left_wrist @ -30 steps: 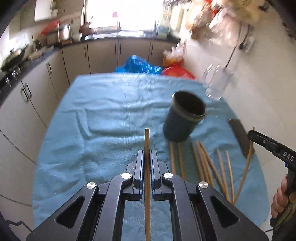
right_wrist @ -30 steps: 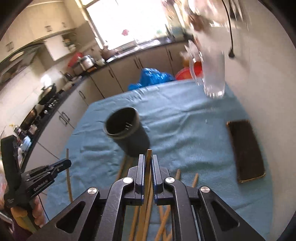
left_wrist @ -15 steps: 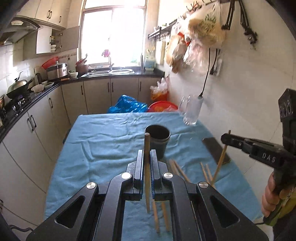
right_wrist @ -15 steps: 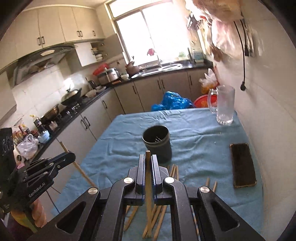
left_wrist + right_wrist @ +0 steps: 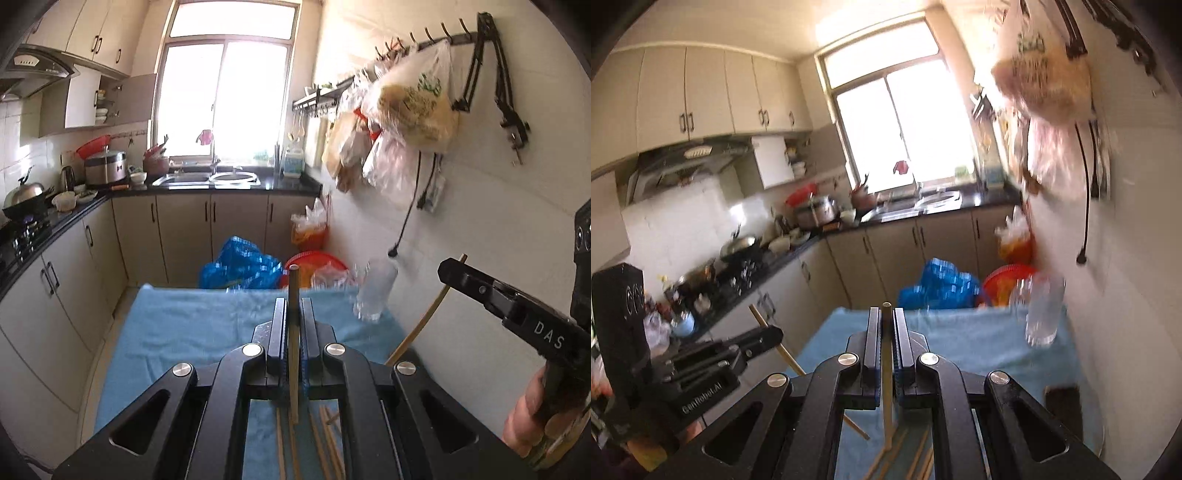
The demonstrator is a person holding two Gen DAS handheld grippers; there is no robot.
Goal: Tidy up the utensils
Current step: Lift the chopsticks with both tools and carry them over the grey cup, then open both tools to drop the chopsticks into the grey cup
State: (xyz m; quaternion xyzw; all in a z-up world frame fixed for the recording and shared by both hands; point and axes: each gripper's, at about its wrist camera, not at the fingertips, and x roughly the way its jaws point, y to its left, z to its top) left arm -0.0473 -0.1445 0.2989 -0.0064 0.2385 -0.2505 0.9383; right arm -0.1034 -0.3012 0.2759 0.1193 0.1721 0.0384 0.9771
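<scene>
Left tool (image 5: 293, 314) and right tool (image 5: 886, 325), both clamped, raised.

Both tongs, left (image 5: 293, 325) and right (image 5: 886, 332), rise off the table (image 5: 192, 325), each lifting one chopstick (image 5: 293, 350); cup drops from view.

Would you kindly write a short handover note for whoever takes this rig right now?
Left tongs: shut on one chopstick, upright, lifted.
Right tongs: shut on another chopstick, also lifted.
Loose chopsticks lie on the blue cloth below; glass mug stands by the wall.
The holder cup is out of view now.
Left: both held chopsticks and every loose one.
</scene>
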